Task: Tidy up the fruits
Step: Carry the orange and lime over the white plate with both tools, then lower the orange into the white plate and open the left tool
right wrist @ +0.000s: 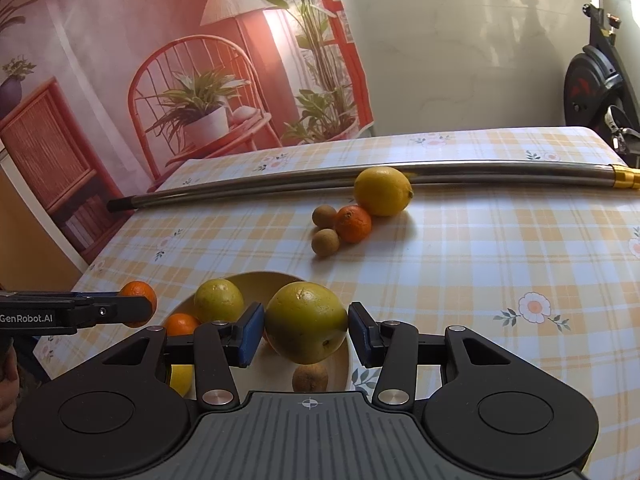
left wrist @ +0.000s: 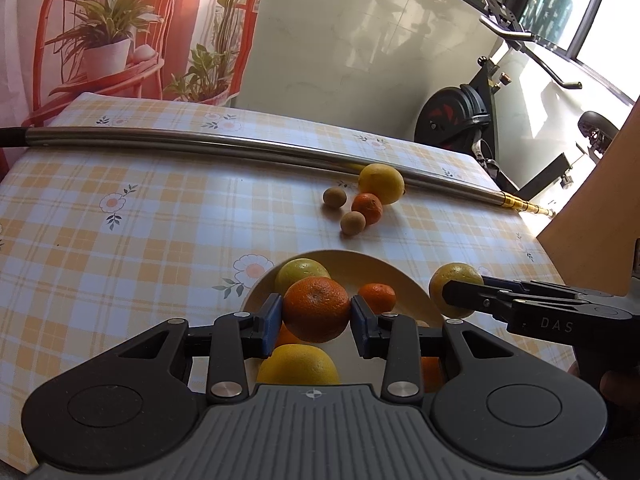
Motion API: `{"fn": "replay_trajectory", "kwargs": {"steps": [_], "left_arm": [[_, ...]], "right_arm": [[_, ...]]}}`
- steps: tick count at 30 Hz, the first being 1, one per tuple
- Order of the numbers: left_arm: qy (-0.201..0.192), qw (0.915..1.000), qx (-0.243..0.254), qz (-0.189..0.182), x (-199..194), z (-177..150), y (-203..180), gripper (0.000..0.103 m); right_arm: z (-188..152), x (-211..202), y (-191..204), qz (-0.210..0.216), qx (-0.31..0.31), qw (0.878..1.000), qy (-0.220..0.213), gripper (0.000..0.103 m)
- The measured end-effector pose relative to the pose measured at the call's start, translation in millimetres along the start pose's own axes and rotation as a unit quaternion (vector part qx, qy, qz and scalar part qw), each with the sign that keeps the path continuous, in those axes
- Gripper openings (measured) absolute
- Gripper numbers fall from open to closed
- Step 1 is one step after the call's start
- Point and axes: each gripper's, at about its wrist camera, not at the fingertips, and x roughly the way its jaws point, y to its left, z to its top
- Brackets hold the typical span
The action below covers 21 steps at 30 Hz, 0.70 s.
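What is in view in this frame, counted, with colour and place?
Bowl: one, cream, near table edge, holding several citrus fruits.
Orange: one, orange, held over the bowl.
Yellow-green citrus: one, held over the bowl.
Lemon: one, yellow, on the tablecloth against the metal tube.
Mandarin: one, orange, beside the lemon.
Small brown fruits: two, next to the mandarin.
Metal tube: one, silver with gold end, across the table.
Tablecloth: one, yellow-white check.
Exercise bike: one, black, behind.
Left gripper: shut on the orange.
Right gripper: shut on the yellow-green citrus.
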Motion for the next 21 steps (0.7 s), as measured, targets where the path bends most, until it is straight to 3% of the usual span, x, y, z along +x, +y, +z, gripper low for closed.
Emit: {"fn": "replay_trajectory", "kwargs": {"steps": [8, 21], "left_arm": [[0.023, 0.9993, 0.022, -0.02, -0.7, -19.3, -17.1, 0.039], [0.055, 0.9968, 0.052, -0.024, -2.8, -41.1, -36.1, 0.039]], "right_arm": [[-4.8, -3.5, 1.1, 0.002, 0.0, 1.0, -0.001, 0.042], [-19.1, -6.0, 1.5, 0.015, 0.005, 1.0, 0.003, 0.042]]}}
